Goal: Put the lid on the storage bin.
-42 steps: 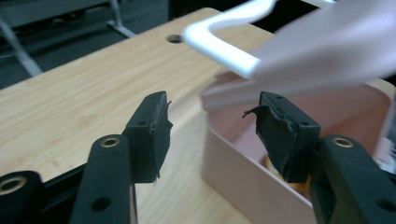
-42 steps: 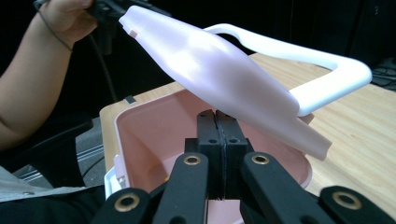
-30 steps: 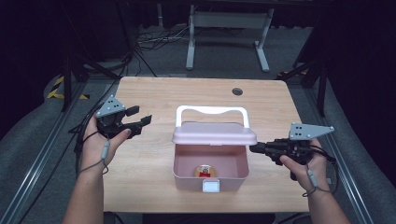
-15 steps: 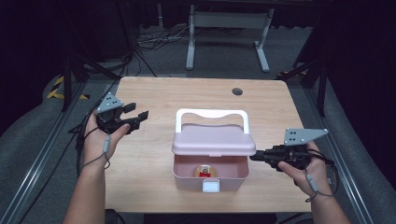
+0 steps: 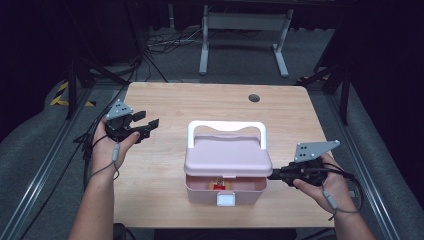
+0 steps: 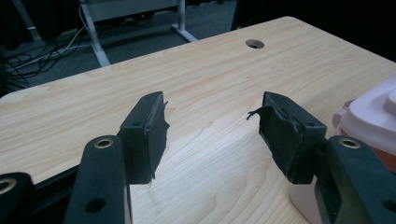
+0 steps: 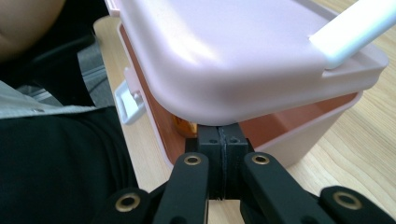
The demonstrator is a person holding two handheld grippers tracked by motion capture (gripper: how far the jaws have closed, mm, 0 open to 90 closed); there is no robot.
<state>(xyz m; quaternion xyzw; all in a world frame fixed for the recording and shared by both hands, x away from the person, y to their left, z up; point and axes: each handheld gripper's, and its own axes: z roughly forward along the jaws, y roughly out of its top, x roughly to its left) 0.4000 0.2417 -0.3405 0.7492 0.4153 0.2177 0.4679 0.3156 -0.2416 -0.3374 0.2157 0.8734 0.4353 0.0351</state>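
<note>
On a pale wooden table [image 5: 165,190] sits a pink box [image 5: 225,187], near the front edge and a little right of the middle. Its lid [image 5: 227,156] is pink too, with a white handle [image 5: 226,127] arching over the far side. The lid is raised at the near edge, leaving a gap above the box's front wall. Through that gap a small red and gold item [image 5: 218,185] shows inside; what it is cannot be told. A white latch [image 5: 225,200] hangs on the front wall of the box.

The right gripper [image 5: 276,174] is held low at the box's right side, near the table's right edge. Its jaws are pressed together with nothing between them, and their tips sit just under the lid's rim, at the lid's near right corner. In the right gripper view the lid [image 7: 224,56] arches directly over the closed tips [image 7: 222,137], with the box's orange-tinted inside wall [image 7: 280,121] behind them.

The left gripper [image 5: 148,123] is held over the left part of the table, well apart from the box. Its jaws are spread wide and empty. In the left gripper view bare wood shows between the two worn black pads [image 6: 152,128], and the box's corner [image 6: 369,112] appears at the right edge.

A round cable hole [image 5: 254,97] marks the table's far side.
</note>
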